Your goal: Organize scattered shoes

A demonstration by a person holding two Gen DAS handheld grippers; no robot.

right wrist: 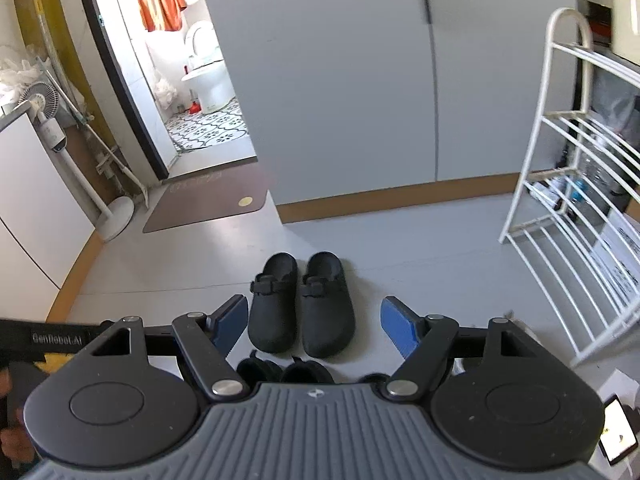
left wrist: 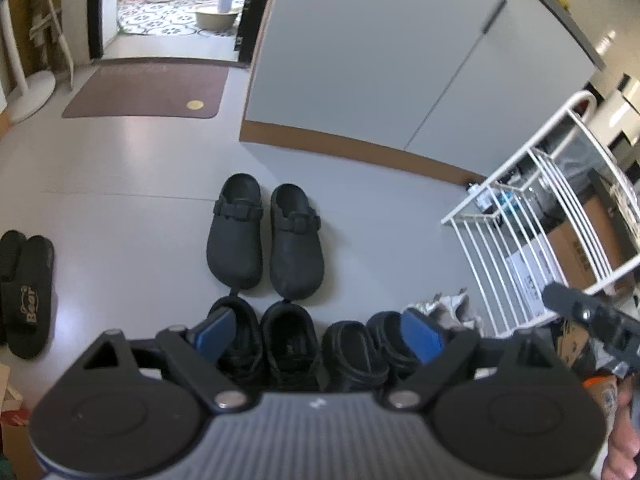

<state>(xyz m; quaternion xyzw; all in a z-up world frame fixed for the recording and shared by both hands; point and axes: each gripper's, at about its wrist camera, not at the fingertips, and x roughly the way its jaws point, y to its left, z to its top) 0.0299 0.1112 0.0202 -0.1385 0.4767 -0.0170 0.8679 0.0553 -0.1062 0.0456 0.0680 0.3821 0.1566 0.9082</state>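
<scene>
the left gripper [left wrist: 318, 334] hangs over the grey floor [left wrist: 120, 208] with its jaws spread wide and nothing between the blue pads [left wrist: 214, 330]. below it a row of four black shoes stands toe to heel with the pair ahead: two laced shoes [left wrist: 264, 346] on the left and two slip-ons [left wrist: 360, 354] on the right, all side by side. just beyond them a pair of black clogs [left wrist: 264, 240] sits neatly together, buckles up, open heels toward the far grey cabinet [left wrist: 380, 60]. a pair of black slippers [left wrist: 26, 292] lies well apart at the left edge. a white wire rack [left wrist: 532, 224] stands to the right, with cardboard boxes behind it.

the right gripper [right wrist: 314, 326] is higher, its jaws also apart and empty, framing the clogs [right wrist: 302, 306] from above. a brown mat [right wrist: 208, 202] lies before the bathroom doorway, a white fan [right wrist: 44, 100] beside it.
</scene>
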